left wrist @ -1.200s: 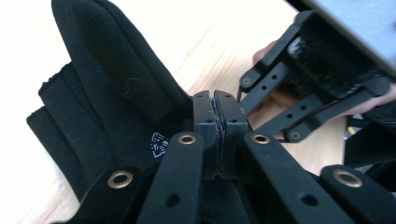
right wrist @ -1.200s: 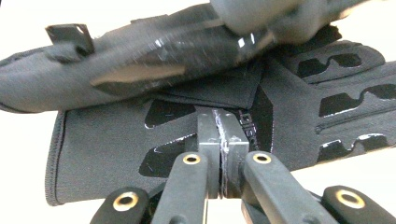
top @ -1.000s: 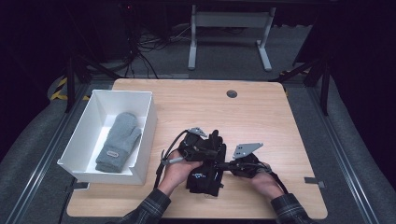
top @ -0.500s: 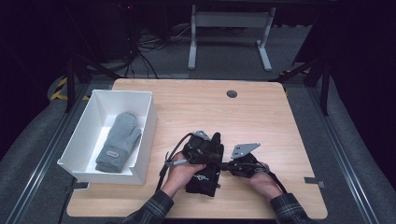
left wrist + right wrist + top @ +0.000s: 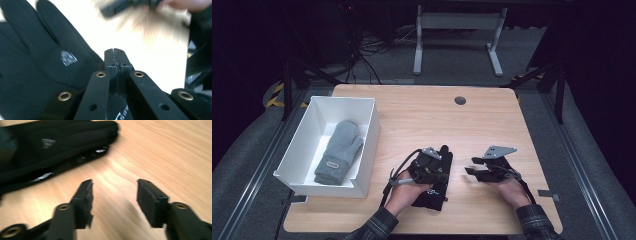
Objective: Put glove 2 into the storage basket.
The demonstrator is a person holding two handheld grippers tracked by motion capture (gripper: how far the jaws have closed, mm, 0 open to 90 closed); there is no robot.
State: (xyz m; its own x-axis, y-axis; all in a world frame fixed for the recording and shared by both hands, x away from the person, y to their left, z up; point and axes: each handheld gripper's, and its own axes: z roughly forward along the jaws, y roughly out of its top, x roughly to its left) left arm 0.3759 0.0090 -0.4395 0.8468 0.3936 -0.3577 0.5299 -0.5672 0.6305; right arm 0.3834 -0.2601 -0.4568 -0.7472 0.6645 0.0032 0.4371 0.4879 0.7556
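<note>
Parting from the black glove (image 5: 434, 186), right gripper (image 5: 473, 165) now spread and empty; left gripper (image 5: 443, 176) pressed together over it. Grey mitten (image 5: 337, 152) already binned (image 5: 364, 127); black glove next.

Lit brightly on the table (image 5: 422, 115) from above, dark all around; overexposed to white in the left gripper view. Motion-blurred in both gripper views; soft at the edges.

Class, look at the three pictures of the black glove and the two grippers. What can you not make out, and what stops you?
- High view: the black glove is partly covered by the left gripper and hand.
- Left gripper view: the glove's logo is too blurred to read, and the glove is cut off by the left edge.
- Right gripper view: motion blur smears the glove; the right gripper is open.
</note>
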